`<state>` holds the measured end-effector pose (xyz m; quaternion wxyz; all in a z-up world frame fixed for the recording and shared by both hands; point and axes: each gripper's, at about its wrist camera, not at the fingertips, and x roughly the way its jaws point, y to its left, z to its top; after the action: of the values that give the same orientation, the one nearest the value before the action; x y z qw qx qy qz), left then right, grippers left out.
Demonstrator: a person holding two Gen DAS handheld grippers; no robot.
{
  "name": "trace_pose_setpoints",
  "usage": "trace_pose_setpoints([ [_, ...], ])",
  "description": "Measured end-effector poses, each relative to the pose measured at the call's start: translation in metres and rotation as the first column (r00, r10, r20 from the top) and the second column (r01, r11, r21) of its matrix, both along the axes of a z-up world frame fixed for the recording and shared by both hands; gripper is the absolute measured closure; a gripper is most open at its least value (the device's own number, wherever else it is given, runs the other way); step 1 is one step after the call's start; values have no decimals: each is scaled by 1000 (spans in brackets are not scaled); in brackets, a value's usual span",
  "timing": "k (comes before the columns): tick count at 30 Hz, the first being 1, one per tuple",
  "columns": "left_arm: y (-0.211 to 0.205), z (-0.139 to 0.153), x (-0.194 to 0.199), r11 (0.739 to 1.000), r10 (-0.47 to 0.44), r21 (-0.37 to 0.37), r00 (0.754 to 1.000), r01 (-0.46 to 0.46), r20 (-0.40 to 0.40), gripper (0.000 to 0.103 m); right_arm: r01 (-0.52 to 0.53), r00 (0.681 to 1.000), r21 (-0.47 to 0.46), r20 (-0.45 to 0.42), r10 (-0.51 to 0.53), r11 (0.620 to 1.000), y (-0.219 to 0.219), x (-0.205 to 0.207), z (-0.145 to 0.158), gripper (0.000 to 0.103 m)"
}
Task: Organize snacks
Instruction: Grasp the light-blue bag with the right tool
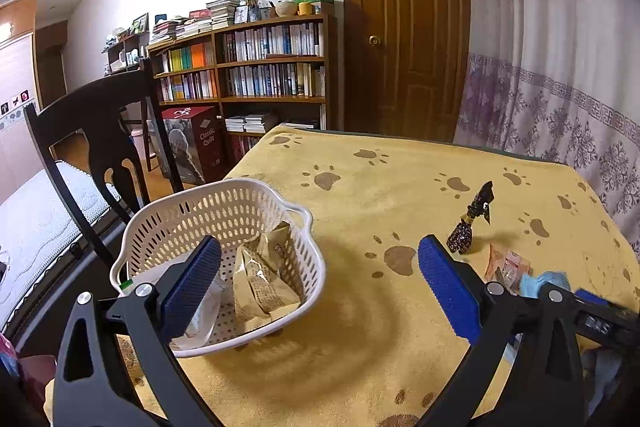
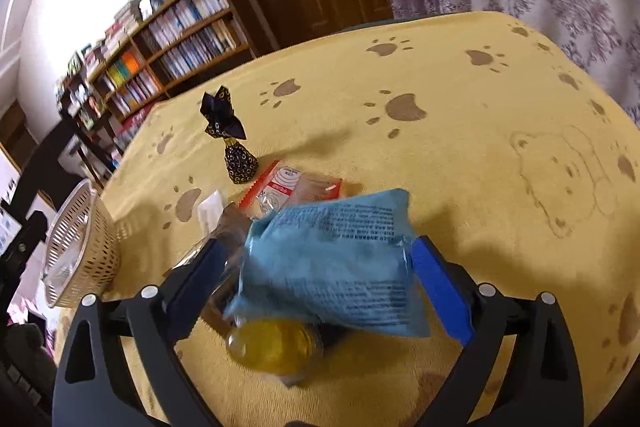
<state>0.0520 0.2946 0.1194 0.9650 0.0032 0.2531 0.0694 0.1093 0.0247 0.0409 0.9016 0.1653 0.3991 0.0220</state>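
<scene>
My right gripper (image 2: 320, 287) is open, its blue fingers straddling a light blue snack packet (image 2: 332, 259) that lies tilted on a small heap. The packet's right edge meets the right finger. Under it sit a yellow jelly cup (image 2: 272, 347), a brown packet (image 2: 228, 227) and an orange-red packet (image 2: 288, 187). A black candy pouch with a bow (image 2: 236, 155) stands upright behind the heap. My left gripper (image 1: 320, 287) is open and holds nothing, hovering beside the white perforated basket (image 1: 256, 195), which contains beige packets (image 1: 260, 279). The pouch (image 1: 464, 235) stands to its right.
A yellow paw-print cloth (image 1: 380, 195) covers the table. A dark wooden chair (image 1: 100, 131) stands at the table's left edge behind the basket. Bookshelves (image 1: 256, 67), a wooden door (image 1: 408, 27) and a patterned curtain (image 1: 560, 67) line the far side.
</scene>
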Motion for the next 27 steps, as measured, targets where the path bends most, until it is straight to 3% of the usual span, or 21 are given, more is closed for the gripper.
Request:
trace_pose_setpoints([
  [7,-3,-2,0,1000,-12,7,1000,12,-6,3,-30,997,-96,-80,23,995,10,15,-10,9],
  [16,-15,-10,4,998,-64,-8,997,64,-42,3,-13,999,-66,-53,10,998,-5,1,-9,21],
  [27,-39,-24,9,986,-163,-31,983,161,-90,3,88,996,-74,-18,-89,993,-44,-35,-7,23],
])
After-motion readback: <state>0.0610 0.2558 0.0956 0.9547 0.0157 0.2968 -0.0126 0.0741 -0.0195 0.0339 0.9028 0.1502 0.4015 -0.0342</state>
